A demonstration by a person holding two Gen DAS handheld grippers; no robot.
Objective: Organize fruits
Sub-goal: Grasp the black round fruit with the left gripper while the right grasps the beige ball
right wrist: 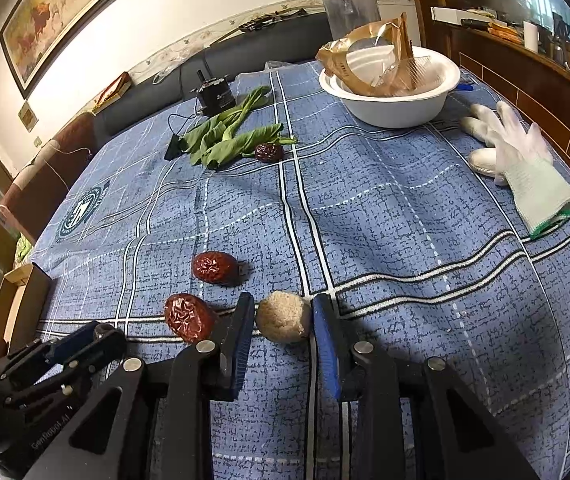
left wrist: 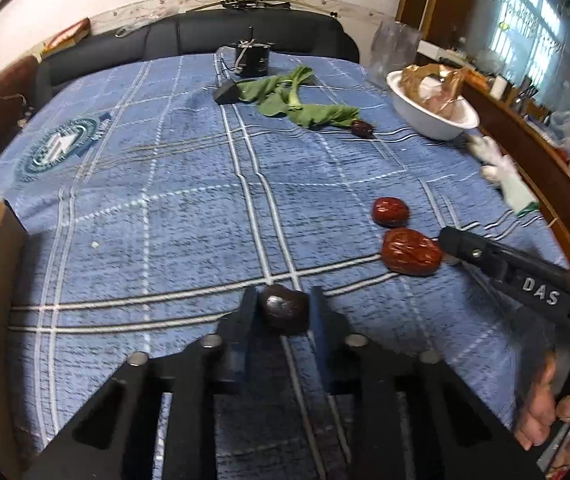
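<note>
The tablecloth [right wrist: 385,220] looks like matt woven cloth, the red dates [right wrist: 215,267] are wrinkled and glossy, and the bowl [right wrist: 397,114] is smooth white plastic.

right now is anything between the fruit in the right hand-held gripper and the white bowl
Nothing visible blocks it. The right hand-held gripper has the tan round fruit between its fingers, and only bare blue tablecloth lies between it and the white bowl. The bowl already holds a crumpled bag; the white glove lies off to the side.
</note>
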